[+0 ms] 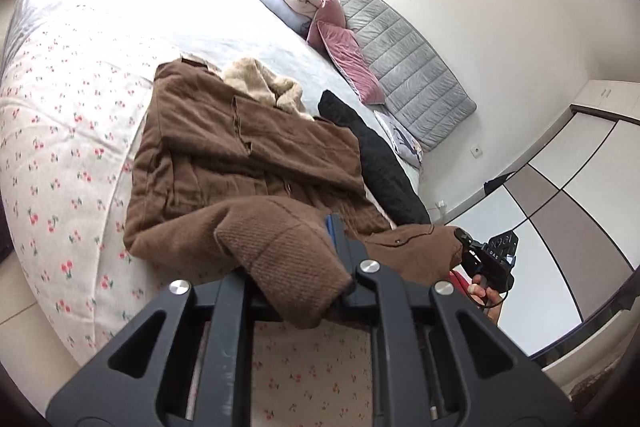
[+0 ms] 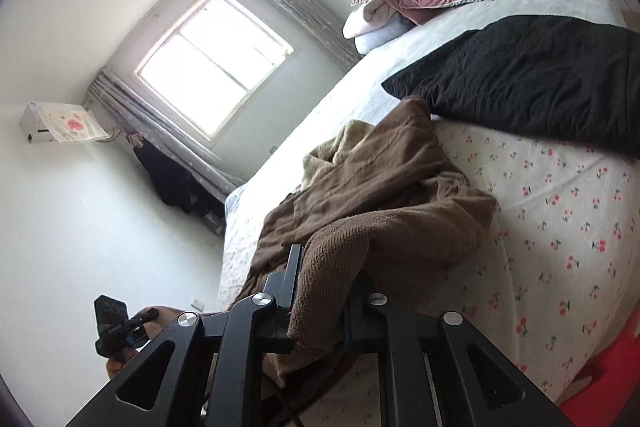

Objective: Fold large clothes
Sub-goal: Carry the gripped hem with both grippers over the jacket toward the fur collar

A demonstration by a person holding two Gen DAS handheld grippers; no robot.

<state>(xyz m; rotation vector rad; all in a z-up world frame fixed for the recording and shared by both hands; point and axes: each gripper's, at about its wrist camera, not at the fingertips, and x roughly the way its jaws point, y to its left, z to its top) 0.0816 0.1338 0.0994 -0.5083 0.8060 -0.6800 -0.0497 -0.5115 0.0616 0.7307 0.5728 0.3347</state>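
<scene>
Thick brown fleece-lined coat (image 1: 248, 155) lies rumpled across the cherry-print white bedsheet (image 1: 60, 147), near edge lifted. Left gripper (image 1: 340, 251) clamped narrow on a ribbed brown cuff (image 1: 280, 259); right gripper (image 2: 320, 267) likewise pinching ribbed knit fabric (image 2: 332, 267). Risks, as I judge them: heavy cloth slips from the small bites; uneven lift skews the fold; the coat drags into the black quilted garment (image 2: 520, 79) just beside it

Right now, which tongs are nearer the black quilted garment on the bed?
Right. Right tongs hold the brown coat's cuff beside the black quilted garment; left tongs hold the far cuff.
</scene>
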